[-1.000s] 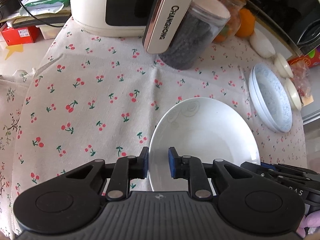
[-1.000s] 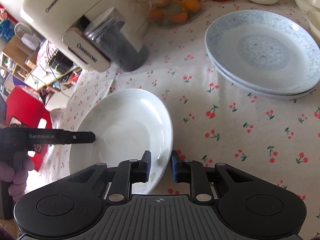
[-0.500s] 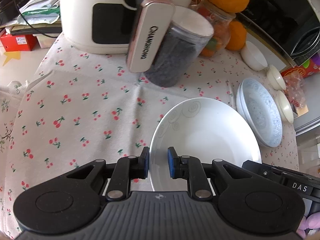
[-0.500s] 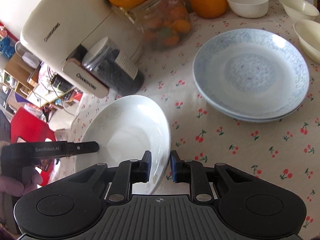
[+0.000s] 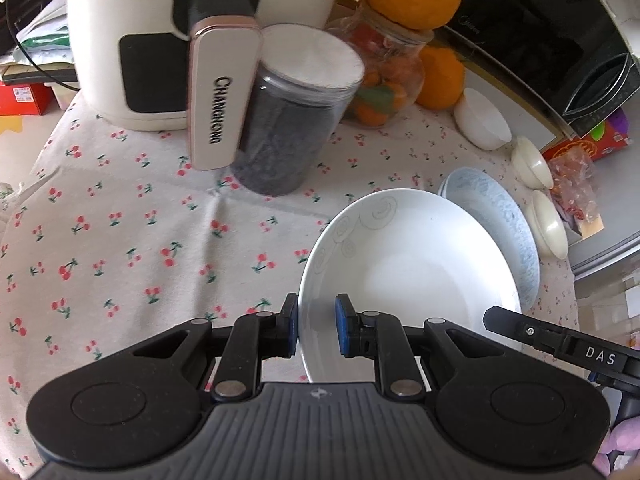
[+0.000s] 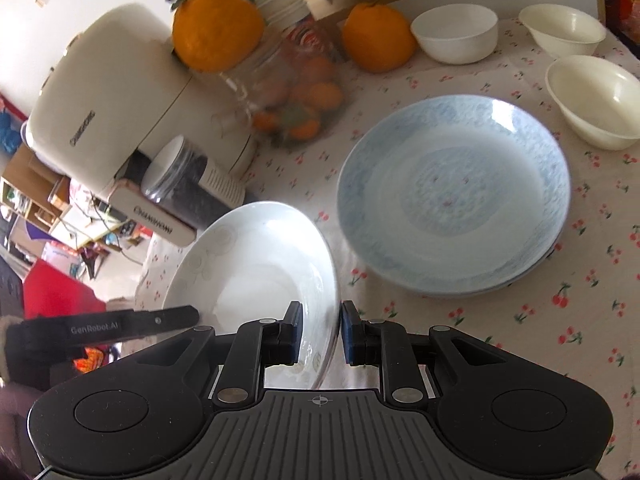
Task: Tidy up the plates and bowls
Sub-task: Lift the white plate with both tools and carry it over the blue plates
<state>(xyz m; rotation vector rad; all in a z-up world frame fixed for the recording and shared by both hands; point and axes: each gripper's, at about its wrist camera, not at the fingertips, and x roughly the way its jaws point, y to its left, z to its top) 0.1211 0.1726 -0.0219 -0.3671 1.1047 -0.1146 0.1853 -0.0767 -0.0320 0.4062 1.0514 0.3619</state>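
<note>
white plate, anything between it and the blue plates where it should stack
Nothing visible does. The white plate is gripped on opposite rims by the left gripper and right gripper, and only bare cherry-print tablecloth lies between it and the blue plate stack. The small bowls sit beyond the stack.

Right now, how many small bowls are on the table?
3. A white bowl sits at the back beside an orange; two cream bowls, one at the far right corner and one nearer, right of the blue plates. Others may be hidden.
</note>
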